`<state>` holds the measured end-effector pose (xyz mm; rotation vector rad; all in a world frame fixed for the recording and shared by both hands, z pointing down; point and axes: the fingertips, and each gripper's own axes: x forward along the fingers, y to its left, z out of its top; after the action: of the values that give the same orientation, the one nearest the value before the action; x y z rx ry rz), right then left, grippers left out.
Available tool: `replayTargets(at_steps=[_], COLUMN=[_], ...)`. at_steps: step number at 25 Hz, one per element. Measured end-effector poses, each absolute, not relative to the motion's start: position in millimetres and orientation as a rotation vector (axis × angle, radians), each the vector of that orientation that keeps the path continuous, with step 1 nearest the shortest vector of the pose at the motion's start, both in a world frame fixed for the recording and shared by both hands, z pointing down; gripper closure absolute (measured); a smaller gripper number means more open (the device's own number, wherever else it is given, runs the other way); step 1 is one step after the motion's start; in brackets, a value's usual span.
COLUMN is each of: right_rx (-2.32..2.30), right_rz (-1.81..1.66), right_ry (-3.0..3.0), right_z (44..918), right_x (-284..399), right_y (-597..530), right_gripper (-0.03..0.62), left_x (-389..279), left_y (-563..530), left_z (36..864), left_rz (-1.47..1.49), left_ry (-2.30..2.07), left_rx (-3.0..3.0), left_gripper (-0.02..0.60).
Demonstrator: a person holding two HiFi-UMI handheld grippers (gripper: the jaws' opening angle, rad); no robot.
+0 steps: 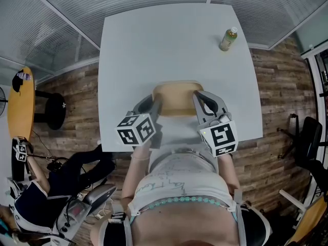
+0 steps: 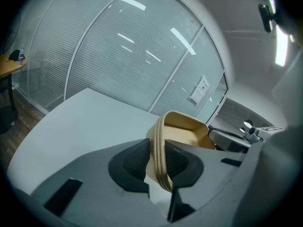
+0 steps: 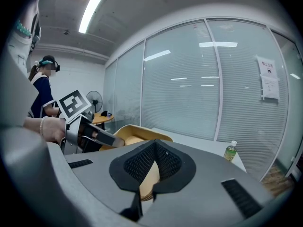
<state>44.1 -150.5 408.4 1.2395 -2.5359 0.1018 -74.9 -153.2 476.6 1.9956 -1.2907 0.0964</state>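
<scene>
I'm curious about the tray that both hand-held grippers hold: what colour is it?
Pale tan all over, with no pattern; the tray shows best in the head view.

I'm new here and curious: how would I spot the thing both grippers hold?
Look at the big white table; at its near edge, by the person, is a shallow tan tray with rounded corners. The left gripper and right gripper clamp its opposite rims, unlike the small green bottle standing alone at the far corner.

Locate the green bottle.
In the head view, the green bottle stands near the far right corner of the white table, well beyond the tan tray.
</scene>
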Motion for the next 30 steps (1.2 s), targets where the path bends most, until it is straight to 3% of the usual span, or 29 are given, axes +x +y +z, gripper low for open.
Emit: replayTargets(at_steps=[30], right_rx=[1.221], right_rz=[0.115], right_ry=[-2.521], right_z=[413.6], right_x=[44.5], right_y=[-147.6], right_gripper=[0.594], left_x=[-74.1], left_y=[-150.6], left_z=[478.8], left_rz=[0.103], left_ry=[-1.293], left_rx=[1.994], left_gripper=[0.528])
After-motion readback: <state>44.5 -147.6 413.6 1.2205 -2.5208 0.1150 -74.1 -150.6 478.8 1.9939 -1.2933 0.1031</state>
